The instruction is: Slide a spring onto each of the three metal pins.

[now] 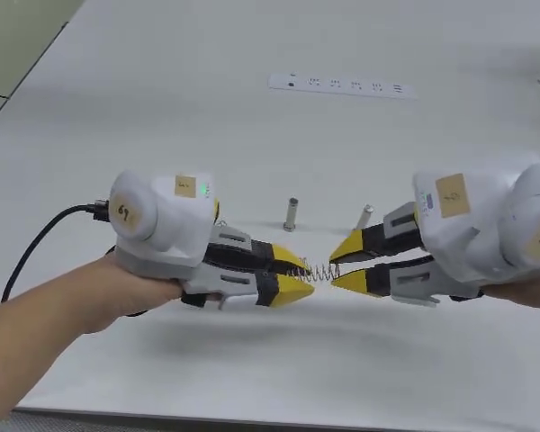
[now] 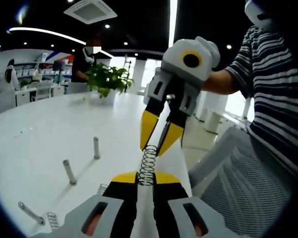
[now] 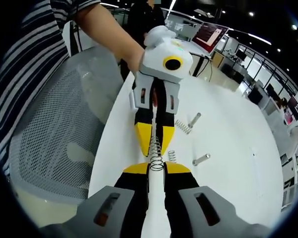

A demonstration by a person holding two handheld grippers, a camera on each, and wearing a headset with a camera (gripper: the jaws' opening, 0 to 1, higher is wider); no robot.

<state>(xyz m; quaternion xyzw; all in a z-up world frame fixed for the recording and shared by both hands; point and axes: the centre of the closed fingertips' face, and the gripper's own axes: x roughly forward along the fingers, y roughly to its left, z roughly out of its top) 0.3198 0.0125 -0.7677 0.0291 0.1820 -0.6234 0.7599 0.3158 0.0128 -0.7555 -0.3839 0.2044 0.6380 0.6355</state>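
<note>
Workbench (image 1: 207,117), white and flat: its near edge runs along the bottom of the head view, and its left edge slants across the upper left corner. The left gripper (image 1: 308,275) and right gripper (image 1: 335,271) are held tip to tip above the front strip of the bench, close to that near edge. Between them hangs a thin coiled steel spring (image 1: 321,268), level and clear of the surface. The left gripper's yellow-tipped jaws are closed on one end of it. The right gripper's jaws stand narrowly parted about the other end; whether they pinch the coil cannot be told. Just behind stand an upright grey metal pin (image 1: 292,214) and a leaning grey pin (image 1: 364,216), with bare bench beyond them up to a white power strip (image 1: 342,85). A black cable (image 1: 45,238) trails from the left gripper. The left gripper view adds a flat-lying pin (image 2: 31,213), one loose spring (image 2: 52,220) beside it, another loose spring (image 2: 102,188) nearer the jaws, and a grey mesh chair (image 2: 238,193) just past the bench edge.
</note>
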